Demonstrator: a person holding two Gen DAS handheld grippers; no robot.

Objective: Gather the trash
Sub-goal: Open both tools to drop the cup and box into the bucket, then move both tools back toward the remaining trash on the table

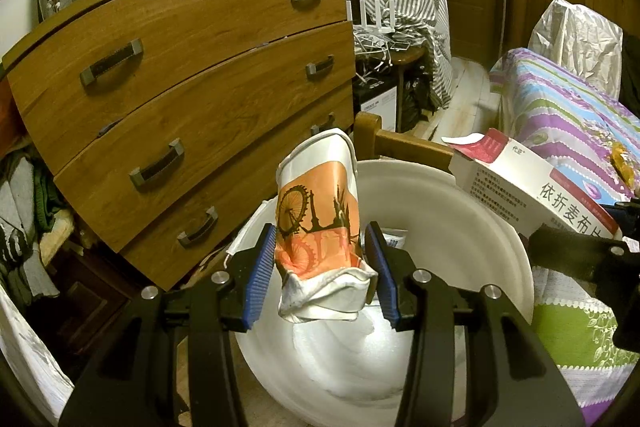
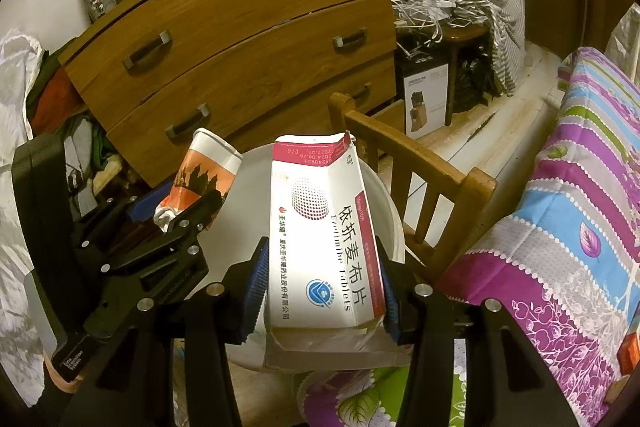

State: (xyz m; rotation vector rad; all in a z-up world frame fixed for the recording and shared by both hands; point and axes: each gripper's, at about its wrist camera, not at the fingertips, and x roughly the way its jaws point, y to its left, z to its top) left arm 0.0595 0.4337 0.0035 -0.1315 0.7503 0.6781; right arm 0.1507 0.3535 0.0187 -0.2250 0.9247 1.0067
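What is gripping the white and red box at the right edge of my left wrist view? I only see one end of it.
Observer: The right gripper. Its blue pads press on both long sides of the medicine box.
Operator: Is the box intact? From here I mostly see the paper cup in the left gripper.
Observer: No. Its near end, below the jaws, is torn open and hangs loose.
Operator: What is that wooden piece behind the white bin?
Observer: A wooden chair. Its slatted back is right behind the bin, next to the patterned bedspread.
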